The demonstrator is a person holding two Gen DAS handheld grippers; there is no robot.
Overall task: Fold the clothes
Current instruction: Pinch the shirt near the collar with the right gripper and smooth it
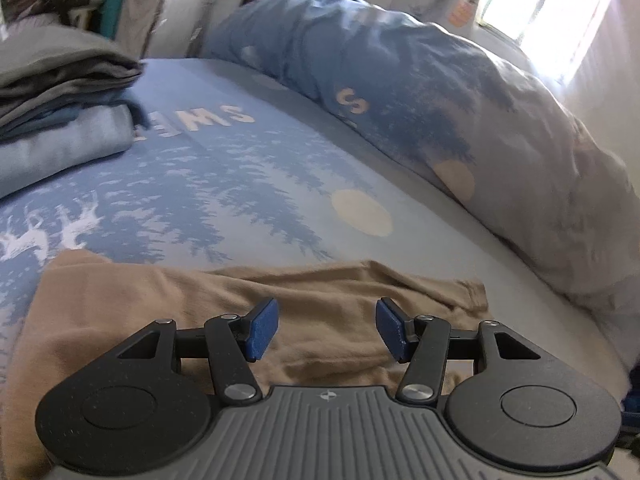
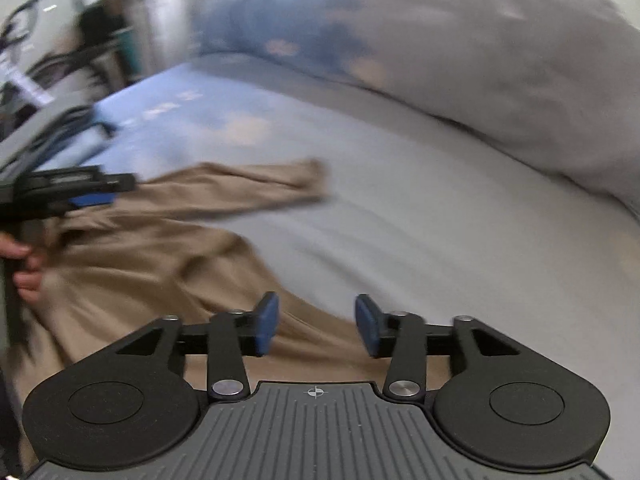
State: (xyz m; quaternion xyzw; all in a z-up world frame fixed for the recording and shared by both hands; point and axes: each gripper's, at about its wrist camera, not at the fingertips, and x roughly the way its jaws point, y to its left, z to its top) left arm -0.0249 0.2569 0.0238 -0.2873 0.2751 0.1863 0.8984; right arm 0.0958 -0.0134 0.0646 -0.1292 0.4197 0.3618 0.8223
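Note:
A tan garment (image 1: 160,300) lies rumpled on the blue printed bed sheet (image 1: 240,168), with one sleeve stretched out to the right (image 2: 256,184). My left gripper (image 1: 325,312) hovers just over the garment's upper part, open, with nothing between its blue pads. The right wrist view, which is blurred, shows that same gripper at the left edge (image 2: 96,196) with a person's hand (image 2: 24,268) behind it. My right gripper (image 2: 317,308) stands open above the garment's right border (image 2: 160,264), where the cloth meets the pale sheet. Its pads grip nothing.
A stack of folded grey and blue clothes (image 1: 60,92) sits at the back left of the bed. A bulky blue and grey duvet (image 1: 440,100) is heaped along the right side, under a bright window (image 1: 540,0). Cluttered furniture stands behind the bed.

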